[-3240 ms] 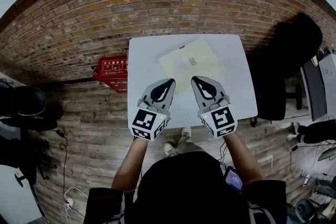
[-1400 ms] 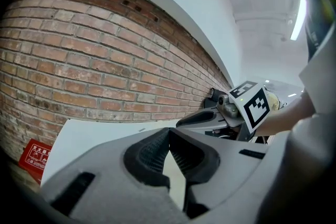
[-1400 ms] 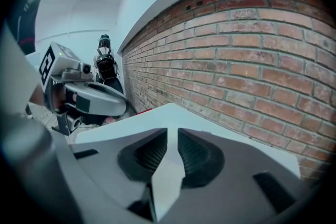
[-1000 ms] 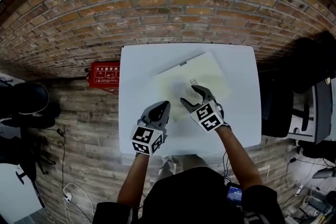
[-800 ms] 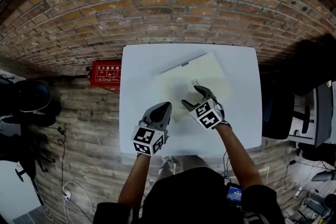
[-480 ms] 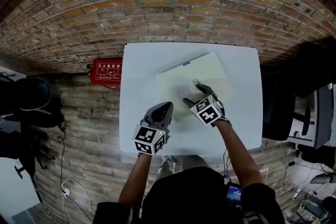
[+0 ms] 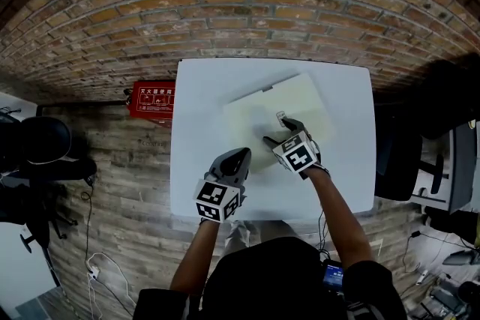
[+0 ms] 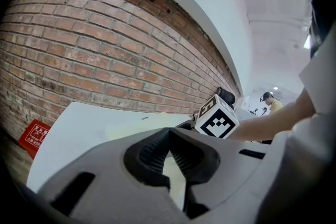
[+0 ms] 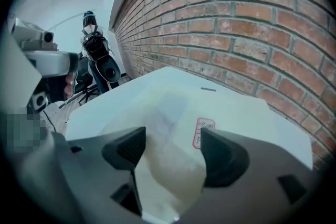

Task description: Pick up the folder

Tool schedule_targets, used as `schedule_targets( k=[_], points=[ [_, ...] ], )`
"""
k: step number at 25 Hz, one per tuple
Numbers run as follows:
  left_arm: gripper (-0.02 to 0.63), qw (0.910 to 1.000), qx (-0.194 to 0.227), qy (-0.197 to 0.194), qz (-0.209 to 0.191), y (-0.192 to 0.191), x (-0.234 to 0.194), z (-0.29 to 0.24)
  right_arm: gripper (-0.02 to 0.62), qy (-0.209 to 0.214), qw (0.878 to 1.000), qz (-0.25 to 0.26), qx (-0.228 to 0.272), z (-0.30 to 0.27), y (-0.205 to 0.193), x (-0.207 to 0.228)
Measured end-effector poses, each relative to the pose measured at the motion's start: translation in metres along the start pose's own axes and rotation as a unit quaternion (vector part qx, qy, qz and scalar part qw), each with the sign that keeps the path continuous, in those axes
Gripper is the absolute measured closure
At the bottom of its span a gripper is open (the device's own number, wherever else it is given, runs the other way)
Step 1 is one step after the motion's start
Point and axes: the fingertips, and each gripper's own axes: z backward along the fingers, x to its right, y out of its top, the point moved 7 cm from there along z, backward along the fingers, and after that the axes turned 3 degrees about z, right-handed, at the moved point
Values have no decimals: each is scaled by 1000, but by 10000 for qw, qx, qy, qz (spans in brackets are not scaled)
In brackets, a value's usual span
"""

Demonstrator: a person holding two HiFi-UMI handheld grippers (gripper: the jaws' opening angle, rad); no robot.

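Folder [image 7: 289, 97], a thin, flat, pale yellow rectangle with a small red-printed label [image 9: 205, 132], lies askew on the far half of the smooth white square worktop [image 7: 199, 86], which stands against a rough brick wall [image 7: 225, 4] with a red box [image 7: 152, 103] to its left. The right hand-held gripper [image 7: 274, 129] tilts down over the folder's near part; its jaws have just been opening and stand wide, the folder's surface between them ungripped. The left hand-held gripper [image 7: 241, 152] is closed on nothing at the folder's near left edge.
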Motion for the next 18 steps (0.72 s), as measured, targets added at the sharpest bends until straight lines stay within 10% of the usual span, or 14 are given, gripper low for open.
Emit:
schedule_targets(
  k=[18],
  points=[
    [595,10000,-8,-1,7,-3,1,9,299,-133,9999,-29,-13,1,-1,-5]
  ],
)
